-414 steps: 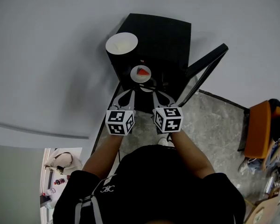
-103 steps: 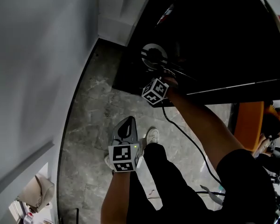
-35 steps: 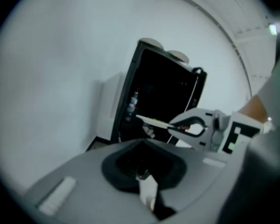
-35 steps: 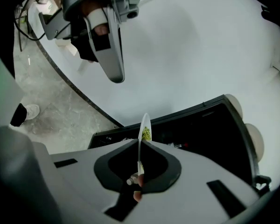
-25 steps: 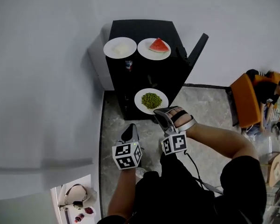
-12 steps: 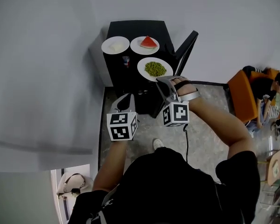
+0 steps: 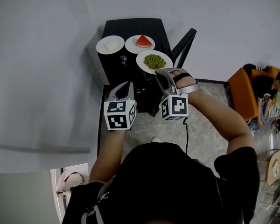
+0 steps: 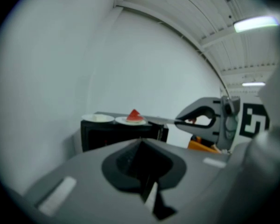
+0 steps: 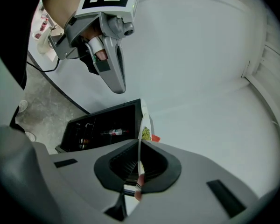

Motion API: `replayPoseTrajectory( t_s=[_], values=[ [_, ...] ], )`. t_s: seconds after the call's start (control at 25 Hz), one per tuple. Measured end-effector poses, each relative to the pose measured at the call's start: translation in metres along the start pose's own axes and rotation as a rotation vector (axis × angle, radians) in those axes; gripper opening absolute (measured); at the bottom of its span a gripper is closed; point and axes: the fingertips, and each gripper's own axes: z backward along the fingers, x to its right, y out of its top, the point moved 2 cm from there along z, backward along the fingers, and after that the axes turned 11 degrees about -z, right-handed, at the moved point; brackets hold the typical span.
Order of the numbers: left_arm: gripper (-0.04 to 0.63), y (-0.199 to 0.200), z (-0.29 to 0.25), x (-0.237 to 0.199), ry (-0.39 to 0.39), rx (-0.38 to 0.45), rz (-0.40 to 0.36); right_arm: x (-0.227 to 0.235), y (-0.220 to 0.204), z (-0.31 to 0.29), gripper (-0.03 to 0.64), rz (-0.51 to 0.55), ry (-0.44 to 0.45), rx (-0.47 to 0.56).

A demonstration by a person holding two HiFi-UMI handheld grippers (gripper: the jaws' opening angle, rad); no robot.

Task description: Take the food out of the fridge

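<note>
Where the head view looks steeply down, a black fridge [image 7: 147,27] stands against a white wall [image 7: 46,55]. Its door [image 7: 185,45] is swung open to the right above a grey stone floor [image 7: 205,125]. Two plates rest on the fridge's flat top: a plate of white food [image 7: 110,45] and, just beside it, a plate with a watermelon slice [image 7: 139,43]. The right gripper [image 7: 159,73] pinches the near rim of a plate of green food [image 7: 154,61]. That plate is outside the fridge, level, near the front right corner of the top; whether it touches the top I cannot tell. The left gripper [image 7: 126,84] hovers beside it to the left, carrying nothing. An orange chair [image 7: 242,94] stands well apart at the right edge.

In the left gripper view, the left gripper [image 8: 143,167] has its jaws pressed together with nothing between them. Beyond them, the fridge [image 8: 116,134] bears both plates. The right gripper [image 8: 177,121] reaches in from the right with the third plate edge-on. A slatted ceiling [image 8: 186,13] with a lit strip lamp [image 8: 254,23] runs overhead.

In the right gripper view, the right gripper [image 9: 138,169] clamps the rim of the plate of green food [image 9: 141,122], seen edge-on. The left gripper [image 9: 116,87] hangs above. The fridge's dark inside [image 9: 93,125] is open, with a drink bottle [image 9: 113,132] on a shelf. The grey floor [image 9: 42,97] and white wall [image 9: 200,55] fill the rest.
</note>
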Motion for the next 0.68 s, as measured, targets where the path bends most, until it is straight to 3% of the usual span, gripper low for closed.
replayPoseTrajectory(
  t_s=[0.68],
  values=[
    [0.000, -0.012, 0.007, 0.008, 0.002, -0.003, 0.017, -0.013, 0.008, 0.006, 0.009, 0.037, 0.009, 0.026]
  ],
)
